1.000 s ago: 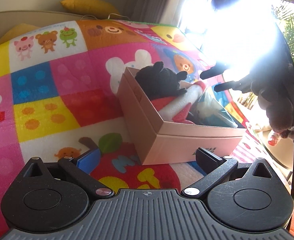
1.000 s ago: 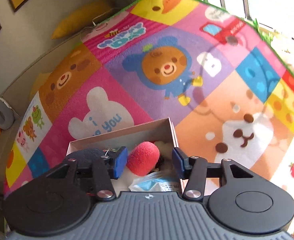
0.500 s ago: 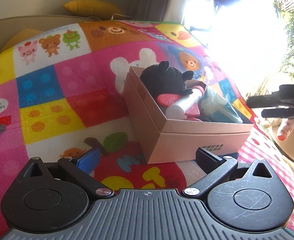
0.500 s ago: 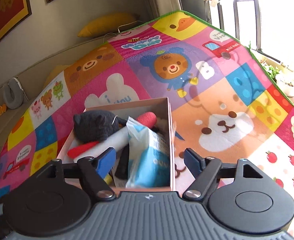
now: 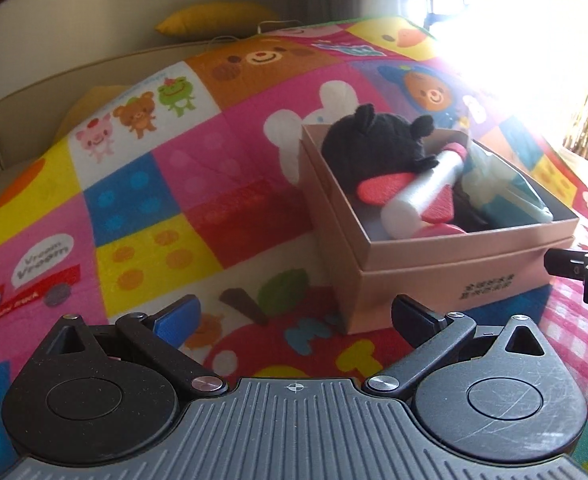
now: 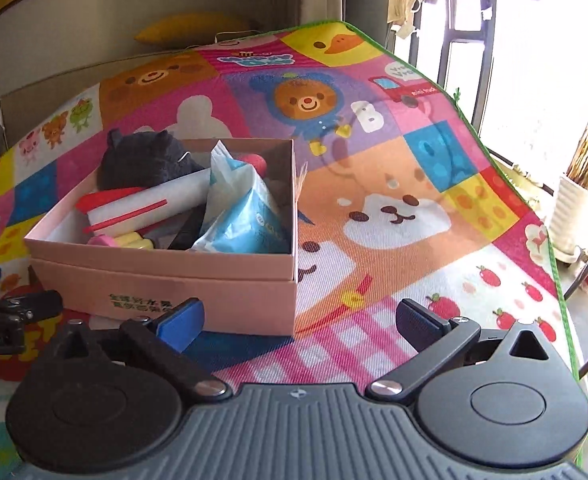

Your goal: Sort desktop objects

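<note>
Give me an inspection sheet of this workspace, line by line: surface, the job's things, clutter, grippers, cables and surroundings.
Surface: colourful cartoon play mat, bare around the box.
Job's things: pink cardboard box holds a black plush toy, a white foam rocket with red fins and a blue tissue pack, piled together.
Clutter: nothing seen loose on the mat.
Grippers: left gripper open, empty, near the box's corner; right gripper jaws have just been opening, now wide, nothing between them.
Cables: thin cord by the yellow cushion.
Surroundings: bright window, potted plant, framed picture on the wall.
</note>
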